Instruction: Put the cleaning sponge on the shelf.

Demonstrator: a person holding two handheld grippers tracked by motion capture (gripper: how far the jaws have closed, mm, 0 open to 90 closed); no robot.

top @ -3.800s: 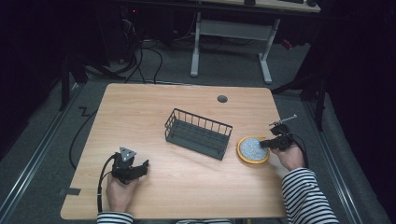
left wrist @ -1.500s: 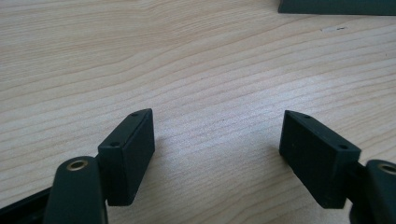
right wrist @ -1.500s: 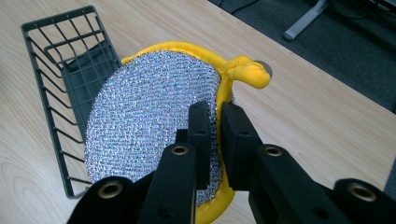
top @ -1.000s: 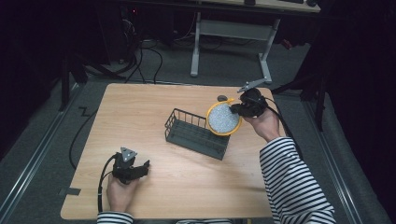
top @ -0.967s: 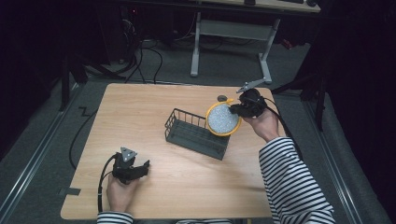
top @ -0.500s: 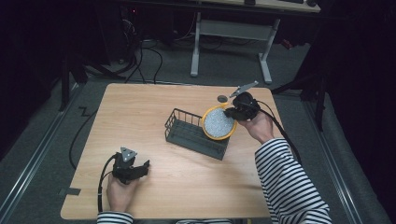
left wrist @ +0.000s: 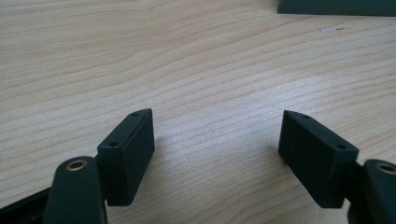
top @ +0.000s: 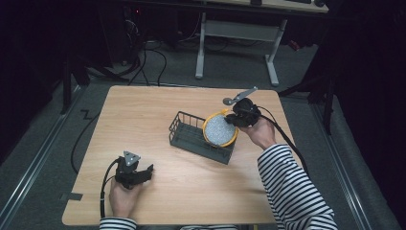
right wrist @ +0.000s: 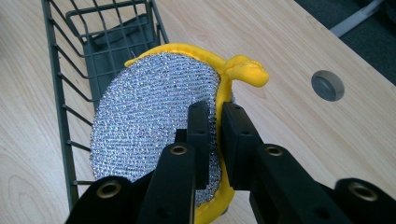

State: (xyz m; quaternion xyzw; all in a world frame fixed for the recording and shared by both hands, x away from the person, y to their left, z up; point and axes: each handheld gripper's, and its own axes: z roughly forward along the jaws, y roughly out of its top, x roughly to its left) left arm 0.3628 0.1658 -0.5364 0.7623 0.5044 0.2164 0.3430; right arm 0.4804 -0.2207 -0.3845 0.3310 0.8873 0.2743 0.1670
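Scrubber (right wrist: 154,121): a round yellow-rimmed pad with a silver mesh face, held on edge and tilted over the right end of the wire basket (top: 191,139). The right gripper (top: 238,117) pinches its rim, jaws pressed together on the yellow edge with the mesh face toward the basket. In the right gripper view the pad's lower part hangs above the basket's open top; whether it touches the wires cannot be told. The basket stands mid-bench (top: 158,100), and what shows of its inside is bare. Judged progress: pickup and carry are done; lowering into the basket and release are left. The left gripper (top: 136,173) rests on the near left of the bench, jaws spread, holding nothing, well apart from the basket.
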